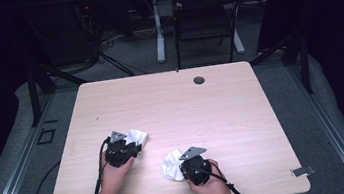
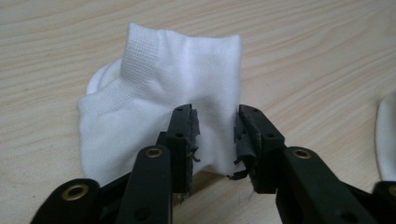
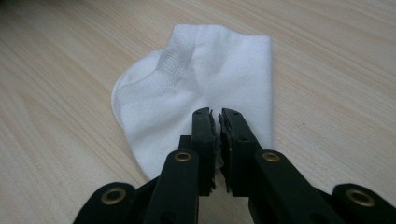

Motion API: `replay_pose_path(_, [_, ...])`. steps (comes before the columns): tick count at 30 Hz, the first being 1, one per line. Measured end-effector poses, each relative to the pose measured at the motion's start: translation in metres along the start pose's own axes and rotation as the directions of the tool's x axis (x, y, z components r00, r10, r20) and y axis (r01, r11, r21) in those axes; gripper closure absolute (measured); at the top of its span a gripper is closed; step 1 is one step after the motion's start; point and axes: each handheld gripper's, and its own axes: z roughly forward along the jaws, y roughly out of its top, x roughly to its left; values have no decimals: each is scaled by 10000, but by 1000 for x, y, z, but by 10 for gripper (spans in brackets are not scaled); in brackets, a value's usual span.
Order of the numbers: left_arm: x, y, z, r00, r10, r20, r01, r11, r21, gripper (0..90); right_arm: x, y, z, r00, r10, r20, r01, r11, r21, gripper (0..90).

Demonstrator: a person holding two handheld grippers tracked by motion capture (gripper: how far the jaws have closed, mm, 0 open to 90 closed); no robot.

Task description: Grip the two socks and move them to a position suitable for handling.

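Two white ankle socks lie on the light wooden table (image 1: pixel 176 106). The left sock (image 1: pixel 138 135) (image 2: pixel 159 88) lies crumpled, cuff turned away from me. My left gripper (image 1: pixel 131 146) (image 2: pixel 215 128) stands open at its near edge, with a fold of the fabric between the parted pads. The right sock (image 1: pixel 170 167) (image 3: pixel 210 70) lies nearer the front edge. My right gripper (image 1: pixel 181 169) (image 3: pixel 217 116) is shut on it, pinching its near edge so the cloth puckers toward the jaws. An edge of the right sock (image 2: pixel 386 140) also shows at the side of the left gripper view.
A round cable hole (image 1: pixel 199 80) sits near the table's far edge. Behind the table stand a dark chair (image 1: pixel 202 20) and a white desk leg (image 1: pixel 157 28). Cables trail from both grippers off the front edge.
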Motion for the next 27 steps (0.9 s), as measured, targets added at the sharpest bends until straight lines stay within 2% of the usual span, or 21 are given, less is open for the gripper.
replay_pose_path(4, [0, 1, -2, 10000, -45, 16, 46, 9999, -98, 630, -1, 1, -1, 10000, -31, -48, 32, 9999, 98, 840])
replay_pose_path(12, [-3, 3, -13, 9998, -63, 186, 70, 9992, -387, 570, -4, 0, -4, 9994, 256, -248, -259, 9996, -142, 804])
replay_pose_path(14, [-3, 3, -19, 9995, -36, 302, 49, 9990, -438, 564, -4, 0, -6, 9990, 329, -286, -335, 9992, -209, 796])
replay_pose_path(17, [-8, 3, -33, 9990, 63, 443, -38, 9984, -560, 563, -4, 0, -9, 9994, 227, -249, -236, 9991, -346, 775])
replay_pose_path(21, [-13, 3, -42, 9985, 100, 542, -56, 9967, -816, 560, -5, 3, -13, 9998, 61, -172, -69, 9990, -444, 751])
replay_pose_path(23, [-15, 1, -47, 9984, 93, 560, -48, 9969, -787, 556, -5, 3, -13, 9998, 101, -180, -114, 9974, -708, 732])
replay_pose_path(27, [-20, -8, -54, 9977, 130, 667, -90, 9981, -602, 548, -5, 5, -15, 9997, 62, -230, -80, 9971, -757, 705])
